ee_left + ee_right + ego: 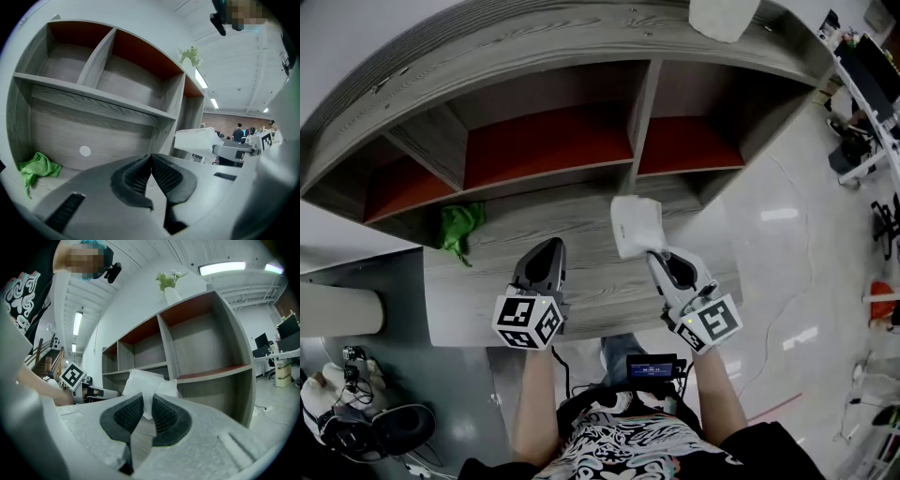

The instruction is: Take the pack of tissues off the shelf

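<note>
The white pack of tissues hangs in the air in front of the wooden shelf unit, over its low grey ledge. My right gripper is shut on the pack's near edge; in the right gripper view the pack stands up between the dark pads, with the right gripper clamped on it. My left gripper is beside it to the left, shut with nothing held. In the left gripper view the left gripper has its pads touching, and the pack shows off to the right.
A crumpled green cloth lies at the ledge's left end. The shelf compartments have red back panels. A white vase with a plant stands on top. Desks with monitors are at the right; headphones lie lower left.
</note>
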